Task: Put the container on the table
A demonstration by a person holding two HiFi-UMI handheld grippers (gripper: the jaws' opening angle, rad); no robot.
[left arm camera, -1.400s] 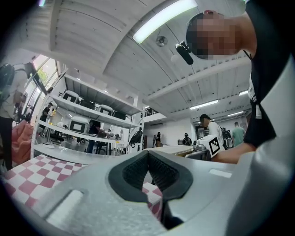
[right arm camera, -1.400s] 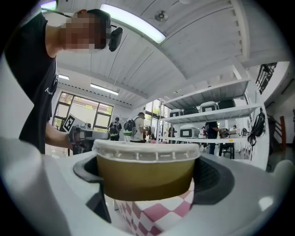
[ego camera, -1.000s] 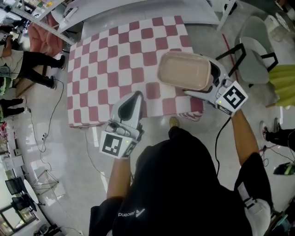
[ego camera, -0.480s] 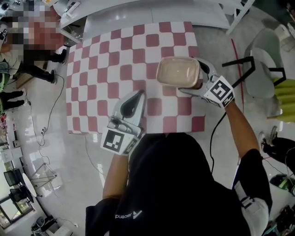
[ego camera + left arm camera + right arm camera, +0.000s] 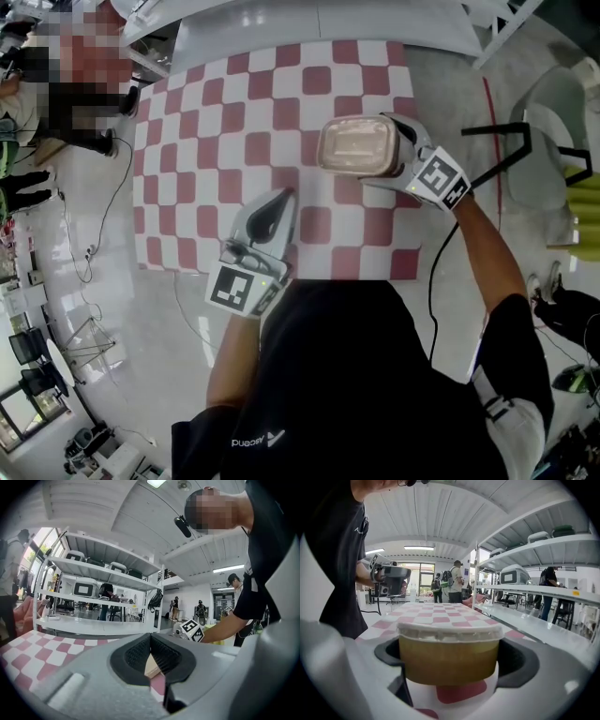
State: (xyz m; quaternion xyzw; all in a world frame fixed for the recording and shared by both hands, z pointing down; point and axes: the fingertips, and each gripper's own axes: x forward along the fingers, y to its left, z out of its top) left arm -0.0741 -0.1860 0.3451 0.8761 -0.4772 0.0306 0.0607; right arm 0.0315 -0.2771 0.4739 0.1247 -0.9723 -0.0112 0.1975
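Red-and-white checked cloth is covering the desk (image 5: 187, 141) in the head view; the right hand-held gripper (image 5: 392, 150) is clamping a beige lidded container (image 5: 354, 145) over the desk's far right part, while the left hand-held gripper (image 5: 279, 195) is hovering over the near edge, well apart from it. In the left gripper view, its jaws are pressing together with nothing between them. In the right gripper view, both jaws are squeezing the container's tan sides; checked cloth is showing beneath its base, though contact cannot be judged.
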